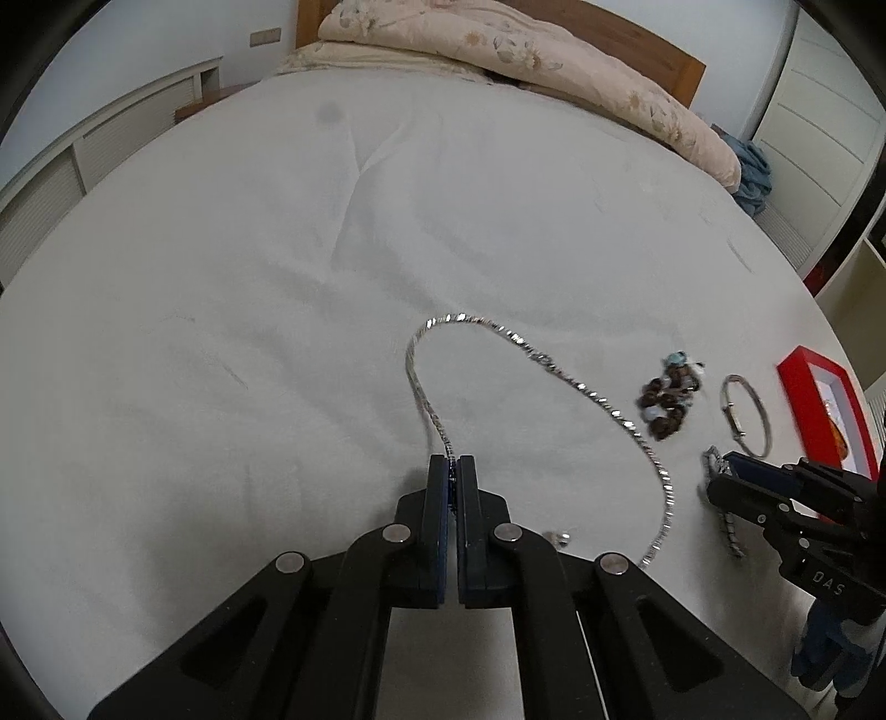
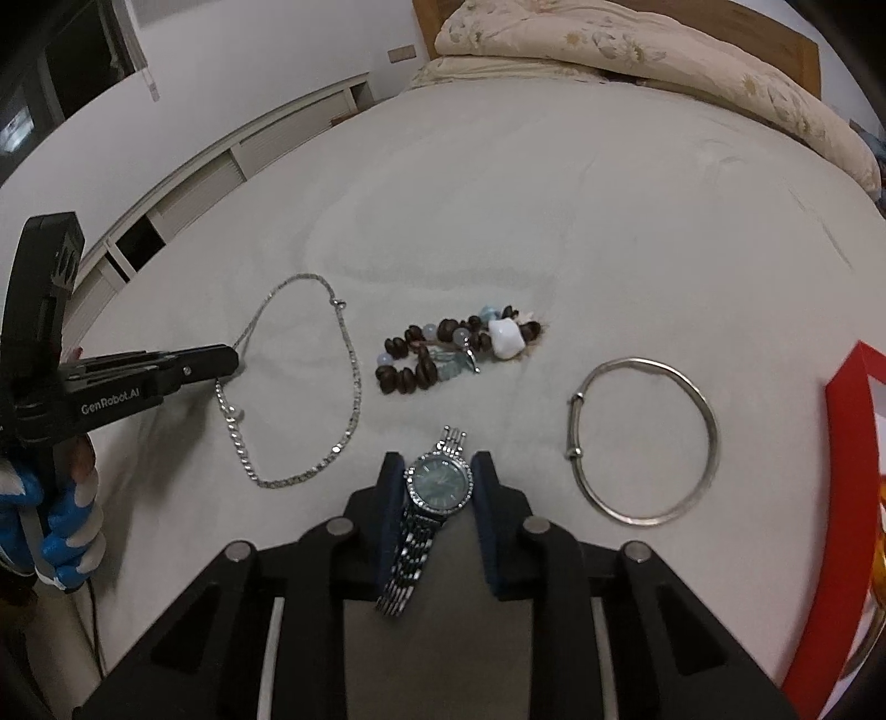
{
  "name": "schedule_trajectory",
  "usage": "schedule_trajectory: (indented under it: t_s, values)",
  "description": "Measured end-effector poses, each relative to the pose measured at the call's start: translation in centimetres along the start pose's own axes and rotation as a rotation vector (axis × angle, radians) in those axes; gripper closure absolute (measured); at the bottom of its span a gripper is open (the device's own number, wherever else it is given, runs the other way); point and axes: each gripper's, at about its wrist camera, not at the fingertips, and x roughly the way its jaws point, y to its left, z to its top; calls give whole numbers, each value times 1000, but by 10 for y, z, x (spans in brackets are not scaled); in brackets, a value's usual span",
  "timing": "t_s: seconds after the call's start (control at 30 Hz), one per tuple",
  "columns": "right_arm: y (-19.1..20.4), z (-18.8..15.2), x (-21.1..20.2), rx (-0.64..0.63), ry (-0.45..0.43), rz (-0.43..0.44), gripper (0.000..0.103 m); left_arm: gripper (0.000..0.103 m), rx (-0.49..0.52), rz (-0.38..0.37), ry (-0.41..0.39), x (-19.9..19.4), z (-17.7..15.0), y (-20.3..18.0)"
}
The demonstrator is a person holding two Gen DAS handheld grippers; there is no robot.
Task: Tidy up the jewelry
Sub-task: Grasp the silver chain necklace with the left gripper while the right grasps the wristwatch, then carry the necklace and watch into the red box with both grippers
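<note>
Left hand-held gripper (image 1: 453, 462) pinches the necklace (image 1: 531, 354) on the bed (image 1: 277, 277); right hand-held gripper (image 2: 437, 468) straddles the watch (image 2: 437, 484), spread.

On the bed (image 2: 554, 183), L to R before me: chain necklace (image 2: 354, 387), beaded bracelet (image 2: 443, 354), bangle (image 2: 711, 437), w/ the box (image 2: 847, 382) at far R edge. Watch (image 2: 440, 487) lies nearest me, between my R gripper (image 2: 438, 471) fingers, prob. touching both. My L gripper (image 1: 453, 471) sits on the necklace's L side. Duvet (image 2: 637, 50) lies behind, at the bed's head.
</note>
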Motion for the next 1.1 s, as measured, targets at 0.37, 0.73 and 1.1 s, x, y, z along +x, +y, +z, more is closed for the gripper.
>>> schedule_trajectory:
  t_s: [0.37,0.73,1.1]
  values:
    - [16,-1,-72,15,-70,-10,80,101,53,-40,-72,-71,6,-34]
    - [16,-18,-166,28,-164,-67,80,101,116,-59,-156,-141,14,-91]
    - [-19,-48,-240,63,-233,-150,80,101,202,-130,-193,-167,22,-167]
